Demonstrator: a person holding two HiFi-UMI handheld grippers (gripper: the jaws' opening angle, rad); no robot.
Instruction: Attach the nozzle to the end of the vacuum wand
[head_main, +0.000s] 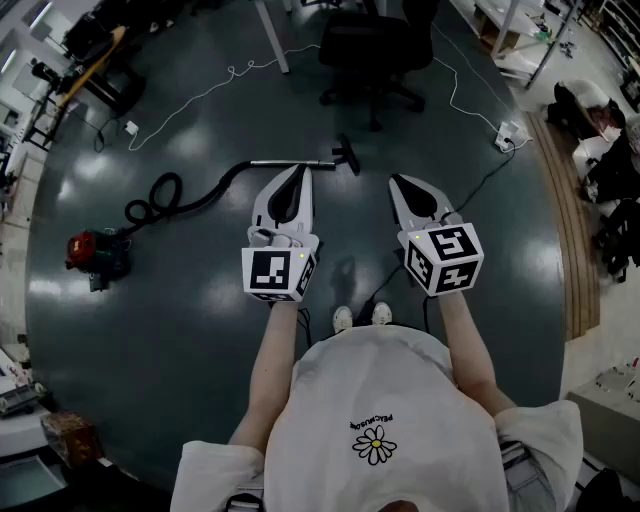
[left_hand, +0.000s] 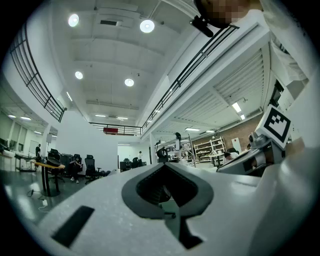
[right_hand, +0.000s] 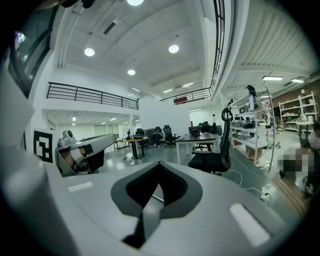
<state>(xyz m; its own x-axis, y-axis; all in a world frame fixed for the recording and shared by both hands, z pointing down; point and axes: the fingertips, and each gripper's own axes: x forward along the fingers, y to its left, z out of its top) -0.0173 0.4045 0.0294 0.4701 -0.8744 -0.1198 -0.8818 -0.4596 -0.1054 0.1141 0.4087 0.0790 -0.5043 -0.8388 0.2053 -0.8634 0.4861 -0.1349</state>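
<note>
In the head view the red vacuum cleaner (head_main: 98, 254) sits on the dark floor at the left. Its black hose (head_main: 170, 197) curls to a silver wand (head_main: 290, 162). The black nozzle (head_main: 347, 155) lies at the wand's far end, touching it; I cannot tell whether it is joined. My left gripper (head_main: 298, 171) is held in the air over the wand, jaws shut and empty. My right gripper (head_main: 396, 181) hangs level with it to the right, also shut on nothing. Each gripper view shows its own closed tips (left_hand: 164, 165) (right_hand: 159, 164) and the other gripper beside it.
A black office chair (head_main: 375, 50) stands just beyond the nozzle. A white cable (head_main: 200, 95) runs across the floor to a power strip (head_main: 510, 133). A white table leg (head_main: 272, 35) is at the back. Bags and clutter line the right edge.
</note>
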